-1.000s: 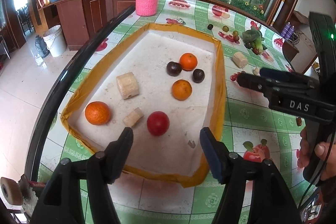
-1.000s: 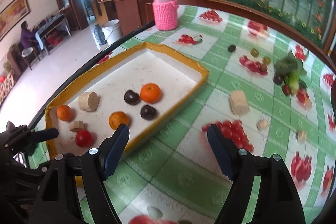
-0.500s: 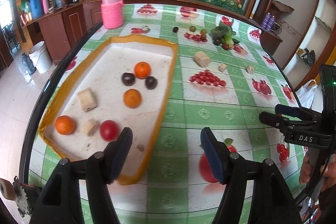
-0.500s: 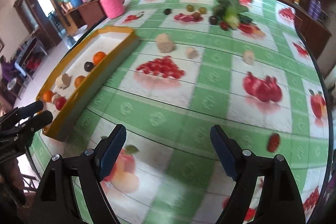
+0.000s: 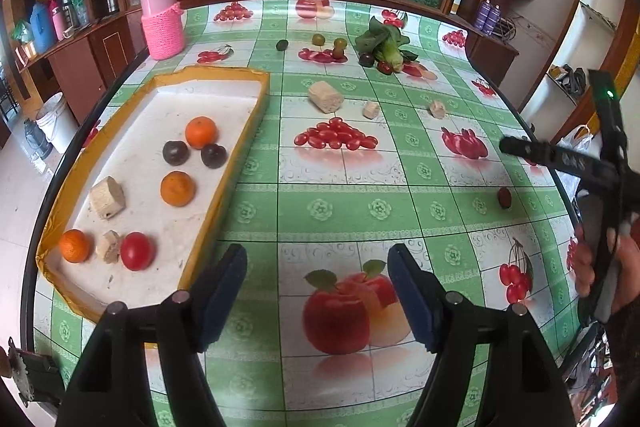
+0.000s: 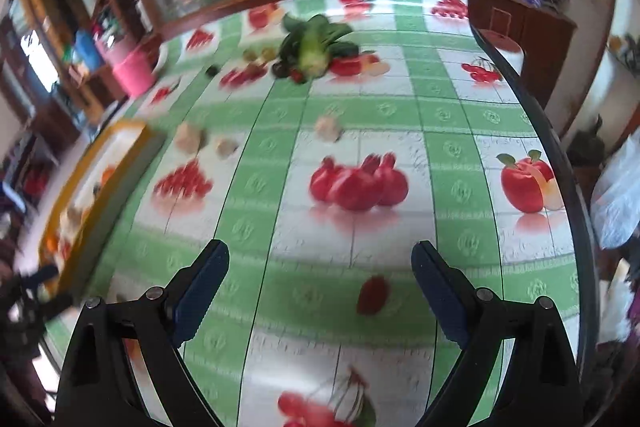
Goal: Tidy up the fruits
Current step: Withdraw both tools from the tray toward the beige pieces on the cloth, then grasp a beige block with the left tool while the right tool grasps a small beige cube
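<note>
Fruit-print tablecloth (image 5: 320,211) covers the table; no writing is legible. Both the left gripper (image 5: 316,291) and right gripper (image 6: 320,287) gape wide, empty; a red fruit (image 6: 373,294) lies upright-tilted between the right one's fingers

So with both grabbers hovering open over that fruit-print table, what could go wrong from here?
The small red fruit lies loose near the table's edge, ahead of the open right gripper; a clumsy pinch might roll it off. The tablecloth's printed apples below the open left gripper could be mistaken for real fruit. The right view is motion-blurred, so aim may suffer.
</note>
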A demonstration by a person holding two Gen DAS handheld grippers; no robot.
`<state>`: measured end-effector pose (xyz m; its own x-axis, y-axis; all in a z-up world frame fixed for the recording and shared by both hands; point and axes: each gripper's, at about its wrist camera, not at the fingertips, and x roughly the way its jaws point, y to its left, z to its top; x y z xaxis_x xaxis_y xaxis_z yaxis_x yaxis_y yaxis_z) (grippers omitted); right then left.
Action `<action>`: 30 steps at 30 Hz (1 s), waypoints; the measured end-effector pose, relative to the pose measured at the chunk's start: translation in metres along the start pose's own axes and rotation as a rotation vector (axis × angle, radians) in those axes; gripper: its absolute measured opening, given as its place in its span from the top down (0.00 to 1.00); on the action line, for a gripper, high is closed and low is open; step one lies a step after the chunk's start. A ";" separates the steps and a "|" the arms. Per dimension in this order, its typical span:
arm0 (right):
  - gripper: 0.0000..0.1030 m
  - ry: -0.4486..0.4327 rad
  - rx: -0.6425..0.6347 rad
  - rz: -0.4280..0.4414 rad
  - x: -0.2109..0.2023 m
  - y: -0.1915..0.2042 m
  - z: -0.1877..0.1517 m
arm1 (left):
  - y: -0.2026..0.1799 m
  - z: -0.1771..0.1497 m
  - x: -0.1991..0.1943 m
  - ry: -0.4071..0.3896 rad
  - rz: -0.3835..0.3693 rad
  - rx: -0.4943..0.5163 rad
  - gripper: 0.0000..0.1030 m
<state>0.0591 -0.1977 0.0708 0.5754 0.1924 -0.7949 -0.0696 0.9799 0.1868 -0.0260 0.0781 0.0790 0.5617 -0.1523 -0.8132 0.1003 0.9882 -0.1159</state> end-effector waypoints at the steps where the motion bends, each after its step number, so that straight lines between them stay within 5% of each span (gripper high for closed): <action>1: 0.09 -0.001 0.017 -0.005 0.006 -0.004 0.007 | -0.001 0.001 0.001 0.001 0.000 -0.003 0.26; 9: 0.12 -0.006 -0.086 -0.032 0.076 0.007 0.056 | -0.009 0.011 0.013 0.020 0.031 -0.013 0.24; 12: 0.30 0.022 -0.105 -0.003 0.100 0.010 0.062 | -0.011 0.021 0.020 0.022 0.043 -0.013 0.24; 14: 0.52 0.050 -0.115 0.021 0.114 0.010 0.063 | -0.012 0.029 0.025 0.020 0.047 -0.015 0.24; 19: 0.76 0.016 -0.118 0.040 0.118 0.005 0.064 | -0.019 0.055 0.045 0.019 0.068 0.000 0.24; 30: 0.76 -0.028 -0.099 0.044 0.106 -0.004 0.049 | -0.031 0.124 0.117 0.034 0.090 -0.049 0.24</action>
<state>0.1601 -0.1837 0.0144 0.5925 0.2350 -0.7705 -0.1742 0.9712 0.1623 0.1386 0.0280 0.0578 0.5384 -0.0629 -0.8403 0.0100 0.9976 -0.0683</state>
